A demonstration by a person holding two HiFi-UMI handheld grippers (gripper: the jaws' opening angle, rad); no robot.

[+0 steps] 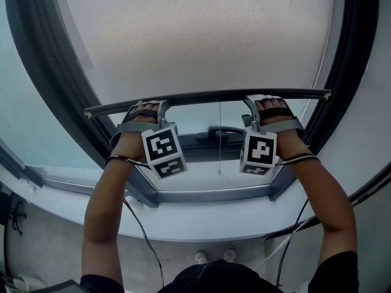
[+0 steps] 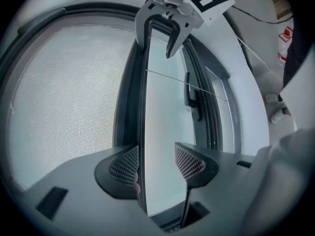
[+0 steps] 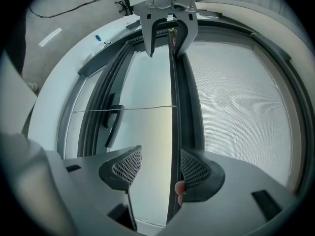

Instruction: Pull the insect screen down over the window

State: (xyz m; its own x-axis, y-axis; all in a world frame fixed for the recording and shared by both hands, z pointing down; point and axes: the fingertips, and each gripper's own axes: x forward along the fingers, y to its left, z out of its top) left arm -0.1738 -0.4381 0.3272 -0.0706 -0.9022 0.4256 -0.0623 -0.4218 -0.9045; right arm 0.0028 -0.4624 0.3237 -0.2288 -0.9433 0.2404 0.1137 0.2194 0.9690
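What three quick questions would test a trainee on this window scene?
1. True or false: the screen is only partly down.
2. What lies between the jaws of both the left tongs and the right tongs: A handle, B bar, C sill?
3. Fill in: a thin ___ hangs from the bar's middle.
Key: 1 true; 2 B; 3 cord.
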